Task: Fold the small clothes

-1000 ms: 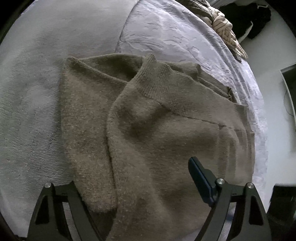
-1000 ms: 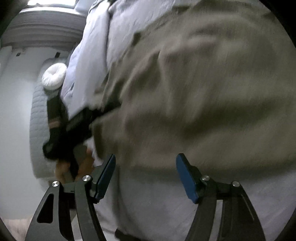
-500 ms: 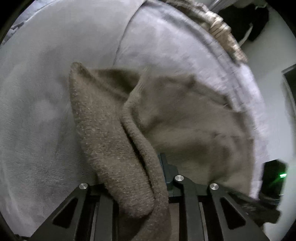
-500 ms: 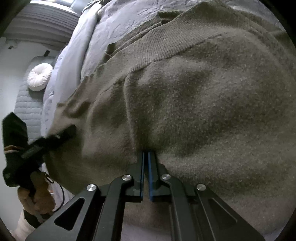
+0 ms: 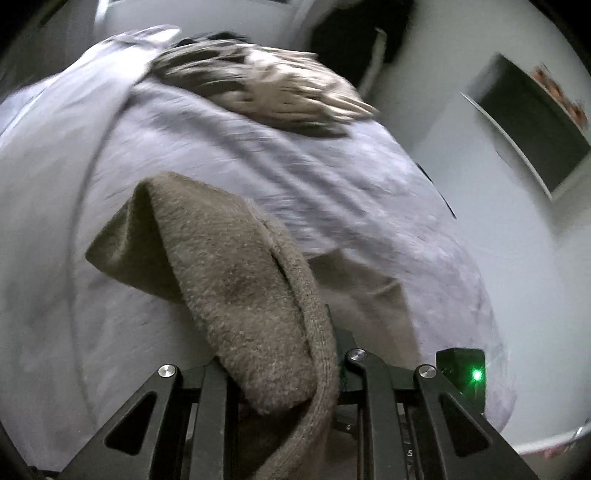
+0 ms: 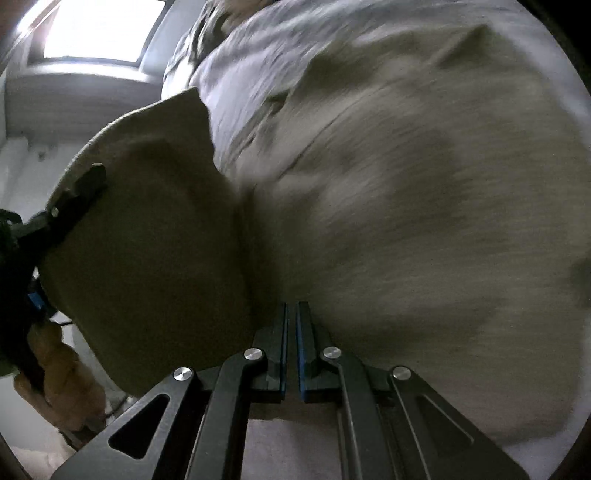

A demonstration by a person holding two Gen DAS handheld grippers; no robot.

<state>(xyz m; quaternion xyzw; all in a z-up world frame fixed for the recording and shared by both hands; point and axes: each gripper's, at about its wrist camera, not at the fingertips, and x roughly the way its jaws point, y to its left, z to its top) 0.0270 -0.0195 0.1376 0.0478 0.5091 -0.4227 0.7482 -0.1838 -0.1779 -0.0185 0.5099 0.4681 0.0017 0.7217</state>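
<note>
A: Looking through the left wrist view?

B: The left gripper [image 5: 295, 354] pinches the sweater [image 5: 236, 280] hem; knit drapes forward over the bed [image 5: 369, 192].

A: And the right wrist view?

B: The right gripper [image 6: 291, 332], jaws together, clamps the sweater's [image 6: 406, 206] near edge. The left gripper [image 6: 70, 199] holds the lifted corner leftward, so the held edge runs between both.

Pretty dim, flat indoor light in both views; the only bright spot is a blown-out window [image 6: 98, 31] top left of the right wrist view. Heavy motion blur smears the bedding [image 5: 229, 147] and sweater [image 6: 424, 206], fisheye edges curve into black
</note>
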